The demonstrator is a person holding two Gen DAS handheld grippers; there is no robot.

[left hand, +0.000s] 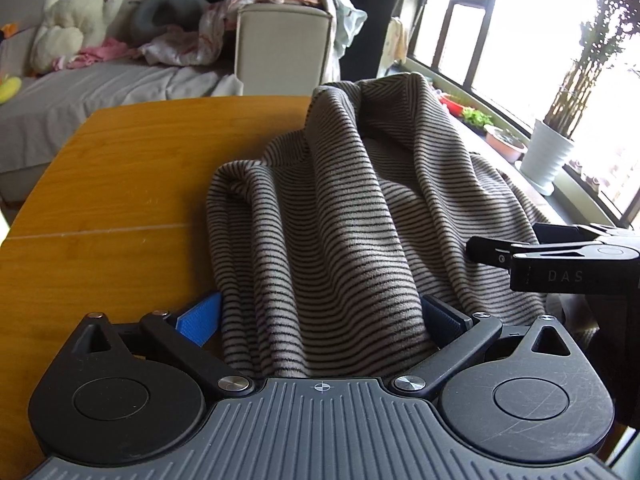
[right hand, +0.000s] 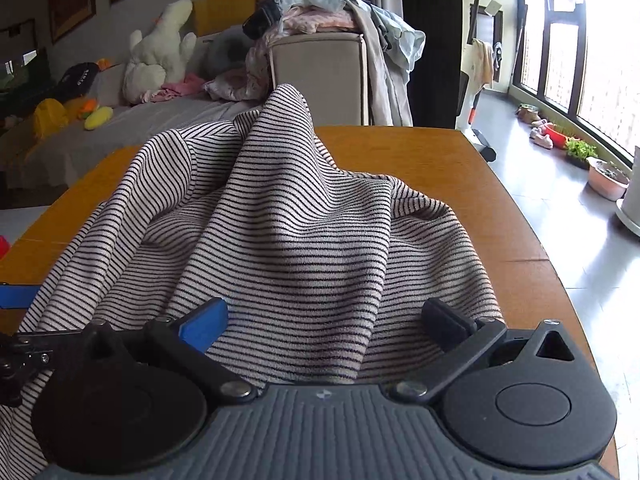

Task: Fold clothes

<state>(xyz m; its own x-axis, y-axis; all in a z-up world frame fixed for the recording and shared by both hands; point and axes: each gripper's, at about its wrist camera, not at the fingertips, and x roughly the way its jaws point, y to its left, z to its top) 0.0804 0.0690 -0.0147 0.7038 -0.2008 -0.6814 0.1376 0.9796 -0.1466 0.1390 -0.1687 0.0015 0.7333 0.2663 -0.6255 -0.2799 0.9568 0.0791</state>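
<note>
A beige garment with thin dark stripes (left hand: pixel 340 208) lies bunched on a wooden table (left hand: pixel 120 184). It rises in folds toward the far edge. My left gripper (left hand: pixel 320 316) is open with its blue fingers (left hand: pixel 200 318) wide apart, and the cloth lies draped between them. My right gripper (right hand: pixel 326 318) is also open, and the same garment (right hand: pixel 288 216) lies heaped between its fingers (right hand: pixel 206 322). The right gripper's black body shows at the right of the left wrist view (left hand: pixel 560 258). The fingertips are hidden under the cloth.
A sofa (left hand: pixel 80 92) behind the table (right hand: pixel 480 208) holds a white plush toy (left hand: pixel 76 28) and piled laundry (left hand: pixel 256 4). Potted plants (left hand: pixel 548 152) stand along the window at right. The table's right edge drops to a grey floor (right hand: pixel 560 220).
</note>
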